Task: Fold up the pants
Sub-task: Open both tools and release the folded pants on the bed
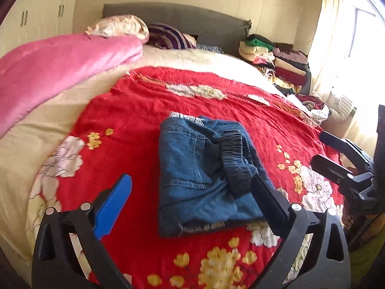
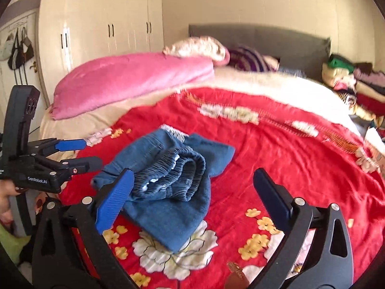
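The blue denim pants [image 1: 192, 168] lie folded into a compact bundle on the red floral blanket [image 1: 144, 120], elastic waistband on top. My left gripper [image 1: 191, 180] is open wide just in front of the bundle, its blue finger [image 1: 113, 207] left of it and its black finger [image 1: 269, 202] over the right edge; neither pad presses the cloth. In the right wrist view the pants [image 2: 168, 207] sit left of centre, and my right gripper [image 2: 193, 173] is open above their near side, holding nothing. Each gripper shows in the other's view: right gripper [image 1: 320, 148], left gripper [image 2: 91, 153].
A pink quilt [image 1: 55, 67] lies along the bed's left side, with pillows [image 1: 120, 26] against the grey headboard [image 1: 180, 14]. A stack of folded clothes [image 1: 276, 57] stands at the far right corner. White wardrobes [image 2: 108, 24] line the left wall. A hand [image 2: 7, 195] holds the left gripper.
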Motion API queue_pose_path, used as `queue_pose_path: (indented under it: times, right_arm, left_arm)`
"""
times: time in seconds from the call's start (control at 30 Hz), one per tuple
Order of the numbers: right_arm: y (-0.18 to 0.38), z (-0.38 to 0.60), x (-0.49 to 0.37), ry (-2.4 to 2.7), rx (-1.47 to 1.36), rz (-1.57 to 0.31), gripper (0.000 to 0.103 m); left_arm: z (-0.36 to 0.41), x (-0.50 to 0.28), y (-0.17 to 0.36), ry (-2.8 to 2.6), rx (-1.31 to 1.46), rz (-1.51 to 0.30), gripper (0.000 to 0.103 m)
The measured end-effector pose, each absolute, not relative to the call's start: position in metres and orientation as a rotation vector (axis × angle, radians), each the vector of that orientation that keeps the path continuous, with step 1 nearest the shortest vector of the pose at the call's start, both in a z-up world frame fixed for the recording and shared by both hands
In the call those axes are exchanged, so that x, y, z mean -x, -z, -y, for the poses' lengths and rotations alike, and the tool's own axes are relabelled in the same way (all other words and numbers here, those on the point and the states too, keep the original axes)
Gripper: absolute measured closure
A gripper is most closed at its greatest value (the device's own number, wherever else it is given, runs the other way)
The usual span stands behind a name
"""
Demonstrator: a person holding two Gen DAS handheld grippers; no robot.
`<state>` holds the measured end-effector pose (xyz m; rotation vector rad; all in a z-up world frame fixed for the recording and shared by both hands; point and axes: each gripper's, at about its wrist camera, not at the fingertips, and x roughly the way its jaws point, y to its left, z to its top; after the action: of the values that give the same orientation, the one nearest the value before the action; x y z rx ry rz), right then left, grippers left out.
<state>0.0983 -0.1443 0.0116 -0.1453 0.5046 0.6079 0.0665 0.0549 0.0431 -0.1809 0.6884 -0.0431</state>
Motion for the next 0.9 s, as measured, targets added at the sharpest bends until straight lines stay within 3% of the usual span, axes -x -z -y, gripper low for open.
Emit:
queue_pose_path:
  times: [0.53, 0.9]
  right_arm:
    - [-0.001, 0.163, -0.03, -0.61, 0.131, -0.527, 0.009]
    - [0.048, 0.156, -0.027, -0.562, 0.154, -0.723, 0.009]
  left_arm:
    - [-0.04, 0.01, -0.046, 0.0, 0.157, -0.693, 0.004]
    - [-0.035, 0.021, -0.017, 0.005, 0.181, -0.755, 0.004]
